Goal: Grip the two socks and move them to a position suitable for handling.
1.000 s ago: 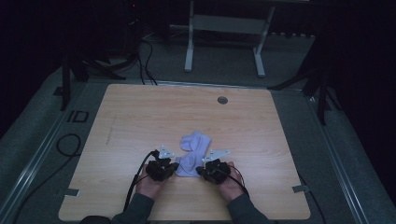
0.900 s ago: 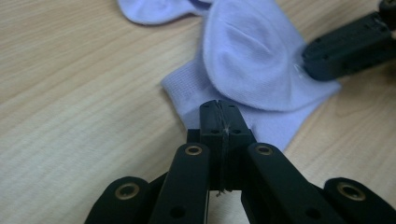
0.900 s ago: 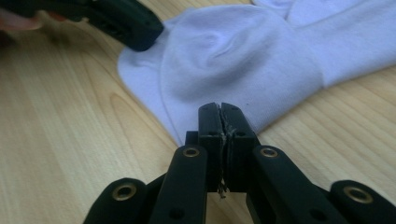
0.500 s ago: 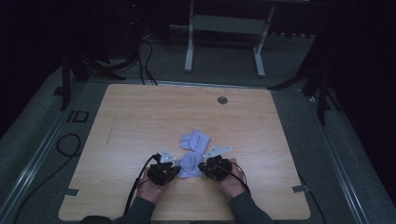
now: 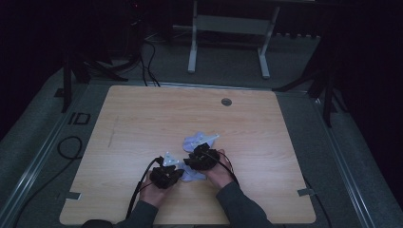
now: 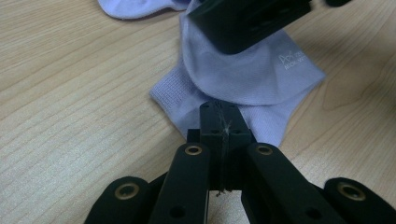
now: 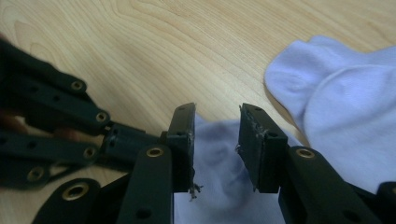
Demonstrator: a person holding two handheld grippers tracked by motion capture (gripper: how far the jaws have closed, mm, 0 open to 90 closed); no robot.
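- Nearest the tabletop's (image 5: 142,118) front edge, two sleeved forearms came in, each hand holding a hand-held gripper.
- Left hand-held gripper (image 6: 219,122) had its jaws pressed together, with the edge of a pale lilac sock (image 6: 243,79) just under or between the tips; whether it pinched the fabric could not be told.
- Right hand-held gripper (image 7: 217,133) sat just beyond, jaws parted a narrow way, over the same sock.
- Second lilac sock (image 7: 345,107) lay just beside, toward the tabletop's middle.
- Farther off, a small round grommet (image 5: 226,101) sat near the back edge.
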